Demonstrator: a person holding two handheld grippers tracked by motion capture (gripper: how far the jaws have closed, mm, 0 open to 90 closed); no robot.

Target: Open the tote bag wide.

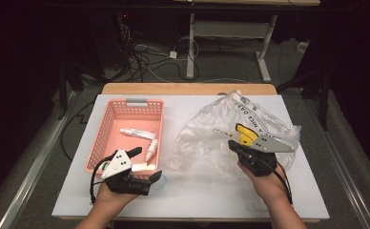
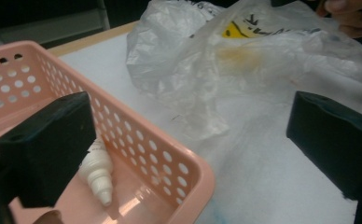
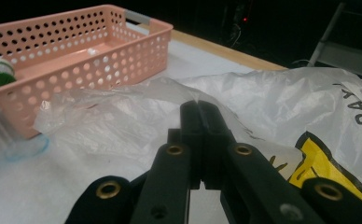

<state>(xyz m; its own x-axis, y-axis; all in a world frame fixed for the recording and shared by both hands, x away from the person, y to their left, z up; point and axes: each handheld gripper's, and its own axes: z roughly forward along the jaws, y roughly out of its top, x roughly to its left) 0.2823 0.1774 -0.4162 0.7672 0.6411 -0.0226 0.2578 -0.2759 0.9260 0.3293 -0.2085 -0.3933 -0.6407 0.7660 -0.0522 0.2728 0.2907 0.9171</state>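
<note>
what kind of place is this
Probably a lab or workshop set up for recording handling work: a white-topped table in a dark room, loose cables on the floor behind it, and a height-adjustable desk frame beyond.

Your right tool [image 3: 200, 126] is black, with brass-coloured rivets along its arms, and it carries a grey plate on top. The bag [image 1: 221, 133] in front of you is clear to milky white, printed with black lettering and a yellow patch outlined in black. Your left tool [image 1: 147, 164] is black too, its plate white-grey with dark dots. The basket [image 1: 107, 125] is salmon pink, pierced with rows of round holes, its handle grey. Inside lie white tubes [image 1: 138, 134]. The bench [image 1: 197, 195] is white with a pale wooden edge.
</note>
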